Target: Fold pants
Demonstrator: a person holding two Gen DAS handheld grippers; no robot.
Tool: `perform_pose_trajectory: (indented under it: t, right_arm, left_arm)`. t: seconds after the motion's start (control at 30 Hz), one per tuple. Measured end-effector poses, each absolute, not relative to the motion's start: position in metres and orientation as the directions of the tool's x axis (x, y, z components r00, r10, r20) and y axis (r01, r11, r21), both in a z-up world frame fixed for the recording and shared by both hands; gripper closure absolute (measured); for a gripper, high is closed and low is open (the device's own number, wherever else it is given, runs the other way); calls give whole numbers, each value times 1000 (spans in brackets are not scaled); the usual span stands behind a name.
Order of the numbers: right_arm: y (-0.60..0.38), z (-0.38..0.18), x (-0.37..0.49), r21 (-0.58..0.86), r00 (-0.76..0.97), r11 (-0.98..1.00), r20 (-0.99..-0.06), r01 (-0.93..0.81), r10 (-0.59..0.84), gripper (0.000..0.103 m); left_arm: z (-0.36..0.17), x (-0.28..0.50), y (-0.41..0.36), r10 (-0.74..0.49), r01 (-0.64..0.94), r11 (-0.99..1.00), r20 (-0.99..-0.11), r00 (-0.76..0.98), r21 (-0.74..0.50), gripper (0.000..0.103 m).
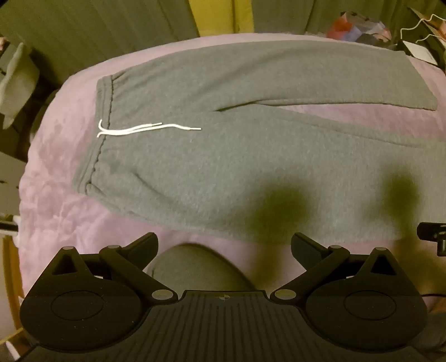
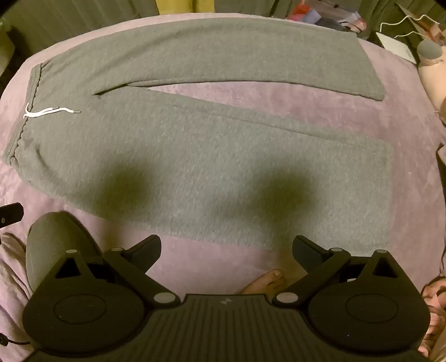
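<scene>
We hold the left gripper (image 1: 224, 245) and right gripper (image 2: 227, 246) wide open, empty, above the grey fleece sweatpants (image 2: 209, 167) lying flat on the mauve blanket (image 2: 278, 105). Folding not begun; next, we judge, pinch the near leg's edge.

Bed: a mauve plush blanket (image 2: 251, 94) covers it, wrinkled at the left side
Back wall: grey-green pleated curtains (image 1: 83, 30), with a yellow strip (image 1: 220, 14) showing between them
Far right corner: a heap of colourful clutter (image 1: 359, 26), a white cable (image 2: 401, 23) and a white flat device (image 2: 395, 46)
Light: dim and warm, with soft dark shadows
</scene>
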State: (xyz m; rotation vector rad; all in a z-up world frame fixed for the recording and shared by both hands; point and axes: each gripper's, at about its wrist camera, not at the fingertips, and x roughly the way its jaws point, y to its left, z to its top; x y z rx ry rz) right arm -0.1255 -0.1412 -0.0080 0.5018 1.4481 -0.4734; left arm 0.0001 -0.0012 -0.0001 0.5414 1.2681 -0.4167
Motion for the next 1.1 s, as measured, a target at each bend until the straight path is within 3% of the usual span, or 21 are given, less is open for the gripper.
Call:
perform_pose_trajectory:
  t: [1.1]
  right_arm:
    - [-141,-8,-124,52,79,814,-997,579,8,3]
  left_arm:
    - [-5,0,-3,4,561,816,-973,231,136,0]
